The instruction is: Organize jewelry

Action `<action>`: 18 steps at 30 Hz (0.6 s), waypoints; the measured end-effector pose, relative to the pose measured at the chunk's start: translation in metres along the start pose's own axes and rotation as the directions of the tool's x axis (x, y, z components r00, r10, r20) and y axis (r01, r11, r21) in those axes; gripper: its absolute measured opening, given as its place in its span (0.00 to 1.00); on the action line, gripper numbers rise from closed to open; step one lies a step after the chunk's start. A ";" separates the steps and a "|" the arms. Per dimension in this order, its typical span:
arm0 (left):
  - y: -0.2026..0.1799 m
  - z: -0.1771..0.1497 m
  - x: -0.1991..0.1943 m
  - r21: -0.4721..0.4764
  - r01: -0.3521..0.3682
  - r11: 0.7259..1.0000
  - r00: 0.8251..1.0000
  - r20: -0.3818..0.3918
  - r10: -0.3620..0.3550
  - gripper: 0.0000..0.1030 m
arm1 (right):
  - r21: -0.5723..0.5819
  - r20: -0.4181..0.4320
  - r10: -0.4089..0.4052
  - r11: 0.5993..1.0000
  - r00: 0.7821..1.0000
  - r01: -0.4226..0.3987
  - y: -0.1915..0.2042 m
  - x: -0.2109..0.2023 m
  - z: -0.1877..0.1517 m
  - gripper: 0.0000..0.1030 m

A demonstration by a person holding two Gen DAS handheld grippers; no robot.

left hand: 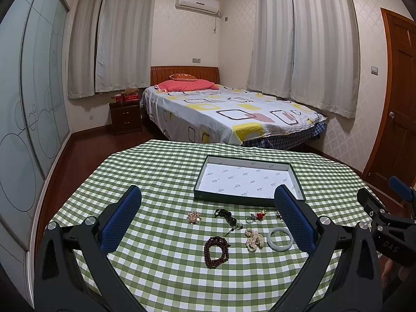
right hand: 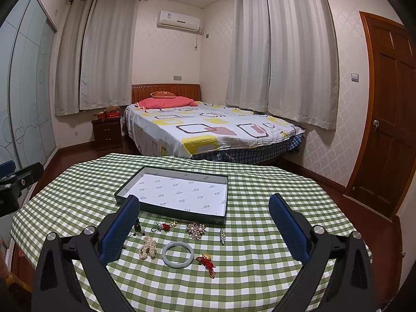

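Both tools, left and right, are held wide open and empty above the green-checked tabletop. Jewelry, including a pale jade bangle, lies loose before the empty green-walled shallow box. No piece is grasped yet; a first pick is likely needed next.

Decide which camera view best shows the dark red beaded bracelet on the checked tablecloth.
The left wrist view: the dark red beaded bracelet lies whole and unobstructed between the open fingers. In the right wrist view it is not visible; it may sit behind the left finger.
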State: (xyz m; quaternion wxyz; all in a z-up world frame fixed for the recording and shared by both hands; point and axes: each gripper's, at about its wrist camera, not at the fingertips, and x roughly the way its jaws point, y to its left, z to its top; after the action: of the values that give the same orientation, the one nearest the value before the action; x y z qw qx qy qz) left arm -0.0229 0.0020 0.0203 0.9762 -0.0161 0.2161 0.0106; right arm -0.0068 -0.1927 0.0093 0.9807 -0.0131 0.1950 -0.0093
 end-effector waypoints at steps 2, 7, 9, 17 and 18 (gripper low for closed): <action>0.000 -0.001 0.000 0.000 0.001 1.000 1.000 -0.001 -0.001 0.97 | 0.000 -0.001 0.000 1.000 1.000 0.000 0.000 0.000 0.000 0.95; -0.001 -0.002 -0.001 -0.004 0.003 1.000 1.000 -0.005 -0.003 0.97 | 0.000 0.001 0.000 1.000 1.000 0.000 0.000 0.000 -0.002 0.95; -0.001 -0.002 -0.001 -0.005 0.004 1.000 1.000 -0.005 -0.004 0.97 | 0.001 0.001 0.001 1.000 1.000 -0.001 0.000 0.000 -0.001 0.95; -0.001 -0.003 -0.001 -0.004 0.004 1.000 1.000 -0.007 -0.004 0.97 | -0.001 0.002 0.001 1.000 1.000 -0.001 0.000 -0.001 -0.002 0.95; -0.001 -0.003 -0.001 -0.004 0.004 1.000 1.000 -0.007 -0.004 0.97 | 0.000 0.002 0.001 1.000 1.000 -0.001 0.000 0.000 -0.003 0.95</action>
State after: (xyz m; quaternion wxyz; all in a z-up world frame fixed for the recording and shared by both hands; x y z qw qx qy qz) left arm -0.0249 0.0007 0.0184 0.9754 -0.0185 0.2196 0.0090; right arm -0.0083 -0.1927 0.0064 0.9809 -0.0131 0.1938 -0.0089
